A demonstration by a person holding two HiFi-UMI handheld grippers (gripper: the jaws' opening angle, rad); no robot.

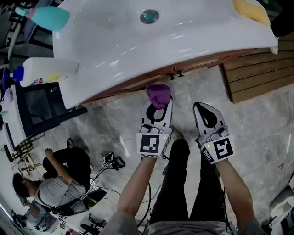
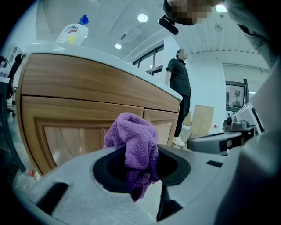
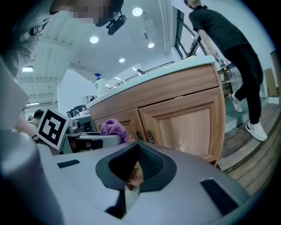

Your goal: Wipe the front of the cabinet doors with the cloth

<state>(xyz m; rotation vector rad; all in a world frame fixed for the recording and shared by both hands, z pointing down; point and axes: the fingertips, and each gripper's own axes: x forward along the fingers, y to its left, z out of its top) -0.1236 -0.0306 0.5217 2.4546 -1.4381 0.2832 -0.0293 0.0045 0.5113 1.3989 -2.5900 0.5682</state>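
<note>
A purple cloth (image 1: 158,94) bunches out of my left gripper (image 1: 157,111), whose jaws are shut on it. In the left gripper view the cloth (image 2: 134,145) stands a short way in front of the wooden cabinet doors (image 2: 83,132), apart from them. My right gripper (image 1: 205,115) is held beside the left one, farther back from the cabinet, jaws shut with nothing between them. The right gripper view shows the doors (image 3: 184,121), their two dark handles (image 3: 150,136) at the middle seam, and the cloth (image 3: 114,128) at left.
A white countertop (image 1: 115,50) with a sink drain (image 1: 149,16) overhangs the cabinet. A white bottle (image 1: 43,72) and a teal bottle (image 1: 48,17) lie at its left, a yellow sponge (image 1: 251,11) at its right. A person (image 3: 237,57) stands right of the cabinet. Another person (image 1: 50,183) crouches at lower left amid cables.
</note>
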